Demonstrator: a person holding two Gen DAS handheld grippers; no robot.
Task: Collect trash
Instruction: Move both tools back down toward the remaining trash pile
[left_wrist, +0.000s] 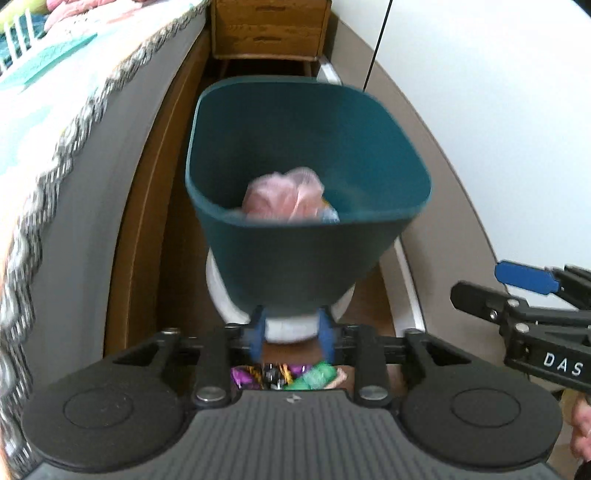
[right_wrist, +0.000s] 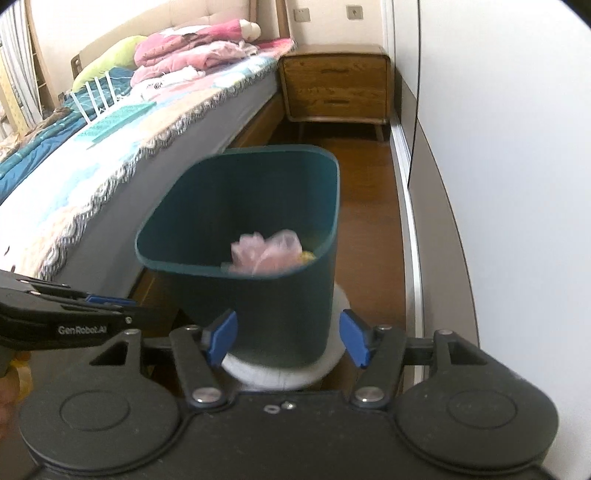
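A dark teal trash bin stands on the wooden floor beside the bed, on top of a white round thing. A crumpled pink plastic bag lies inside it with other bits. My left gripper is open just in front of the bin's base. Purple and green wrappers show low between its finger arms, and no pad presses on them. My right gripper is open too, with the bin's lower wall seen between its blue fingertips. Each gripper shows in the other's view: the right gripper, the left gripper.
The bed with a patterned cover and folded clothes runs along the left. A wooden nightstand stands behind the bin. A white wall with a metal floor rail closes the right side. Bare floor lies between bin and rail.
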